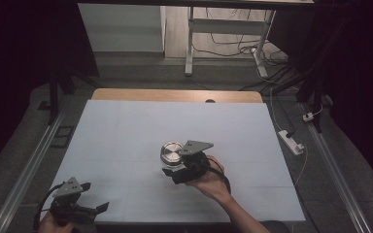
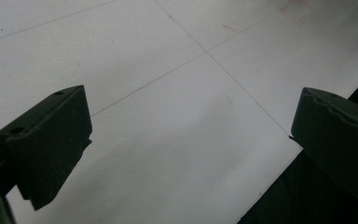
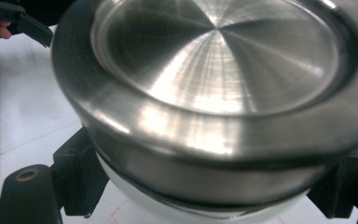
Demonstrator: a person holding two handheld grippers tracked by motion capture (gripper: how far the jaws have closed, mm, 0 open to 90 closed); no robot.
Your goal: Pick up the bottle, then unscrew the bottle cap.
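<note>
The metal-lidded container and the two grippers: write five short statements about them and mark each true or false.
1. The right gripper is shut on the metal-lidded container. True.
2. The left gripper holds a second container. False: its jaws stand wide apart with only the white table cover between them.
3. The container's lid is brushed, shiny metal. True.
4. The left gripper is at the far edge of the table. False: in the high view it sits at the near left corner, by the person's side.
5. The container's lower body, below the metal lid, is black. False: the right gripper view shows it white.
</note>
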